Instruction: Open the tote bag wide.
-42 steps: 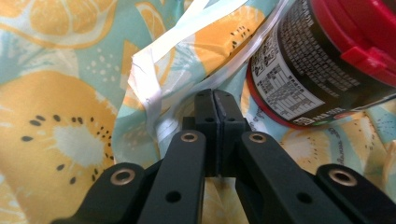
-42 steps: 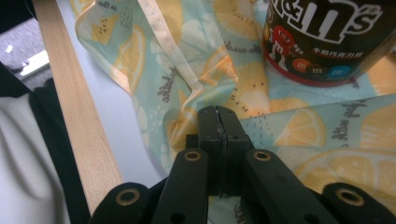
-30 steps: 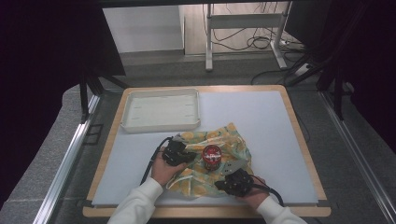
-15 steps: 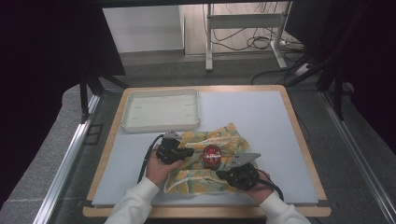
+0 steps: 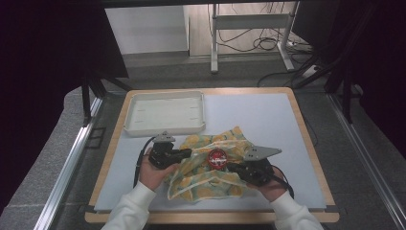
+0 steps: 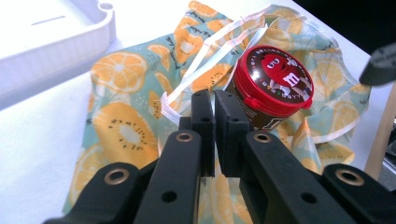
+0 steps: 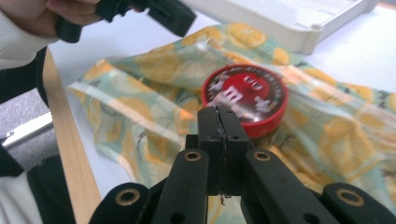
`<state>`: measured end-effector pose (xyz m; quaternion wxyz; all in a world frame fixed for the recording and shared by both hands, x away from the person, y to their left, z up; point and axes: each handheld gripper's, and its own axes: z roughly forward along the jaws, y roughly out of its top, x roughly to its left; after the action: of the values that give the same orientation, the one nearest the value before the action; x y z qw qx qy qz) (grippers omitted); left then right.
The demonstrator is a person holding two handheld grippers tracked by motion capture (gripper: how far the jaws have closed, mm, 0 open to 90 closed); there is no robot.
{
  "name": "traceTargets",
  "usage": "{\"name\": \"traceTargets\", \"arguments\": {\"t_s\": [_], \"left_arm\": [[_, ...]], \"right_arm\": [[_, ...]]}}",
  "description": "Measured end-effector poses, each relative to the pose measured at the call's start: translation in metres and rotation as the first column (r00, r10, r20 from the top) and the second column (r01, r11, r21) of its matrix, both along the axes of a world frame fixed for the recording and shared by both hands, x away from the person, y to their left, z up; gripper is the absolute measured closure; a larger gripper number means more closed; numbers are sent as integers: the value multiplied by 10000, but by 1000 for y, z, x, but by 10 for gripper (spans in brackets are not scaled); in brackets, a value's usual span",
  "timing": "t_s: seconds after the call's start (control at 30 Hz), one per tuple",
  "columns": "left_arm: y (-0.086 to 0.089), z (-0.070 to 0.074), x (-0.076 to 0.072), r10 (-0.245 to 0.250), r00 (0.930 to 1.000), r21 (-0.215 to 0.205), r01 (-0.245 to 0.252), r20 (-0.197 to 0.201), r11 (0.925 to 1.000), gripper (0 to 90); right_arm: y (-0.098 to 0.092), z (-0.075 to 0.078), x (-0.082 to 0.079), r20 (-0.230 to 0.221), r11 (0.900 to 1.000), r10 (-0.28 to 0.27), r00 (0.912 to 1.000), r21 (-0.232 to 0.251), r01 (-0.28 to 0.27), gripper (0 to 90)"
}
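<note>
A: Two grippers, both nipped tight on the fruit-print bag. Left gripper has the white-trimmed edge of the cloth pinched between nearly closed jaws; right gripper is clamped flat, w/ a bit of the fabric edge caught in it, I think, hard to see.

B: How far along?

A: Early-mid, I'd say. Each hand has a side of the bag's mouth, lifted a bit off the white mat, so the mouth is being spread. Candy tub w/ the red lid stands upright on or in the cloth, btwn the two grippers, lid fully showing. Can't tell if it's properly inside yet.

B: What's left?

A: Prob. getting the cloth up around the tub and closing the bag.

B: Other containers?

A: White tray farther back on the mat, just beyond the bag. Nothing in it.
</note>
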<state>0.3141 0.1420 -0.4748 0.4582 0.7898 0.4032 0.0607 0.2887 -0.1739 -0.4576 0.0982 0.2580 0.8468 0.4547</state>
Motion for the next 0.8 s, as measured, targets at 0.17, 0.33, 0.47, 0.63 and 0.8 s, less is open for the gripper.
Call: {"name": "traceTargets", "arguments": {"t_s": [0.17,0.33,0.47,0.63,0.8], "left_arm": [[5,3,-5,67,9999,76,-68,135,9999,879],[10,4,-11,93,9997,137,-95,212,9999,875],[17,5,-13,236,9994,102,-239,265,9997,859],[22,5,-18,384,9985,99,-388,390,9992,781],[25,8,-26,539,9961,329,-563,703,9979,569]], "right_arm": [[-2,3,6,-10,9995,-240,9997,192,241,892],[-3,5,13,-11,9989,-442,9990,174,442,889],[-6,5,16,-10,9980,-599,9982,178,599,874],[-9,6,19,3,9972,-709,9975,229,708,861],[-8,7,21,21,9975,-682,9977,202,681,825]]}}
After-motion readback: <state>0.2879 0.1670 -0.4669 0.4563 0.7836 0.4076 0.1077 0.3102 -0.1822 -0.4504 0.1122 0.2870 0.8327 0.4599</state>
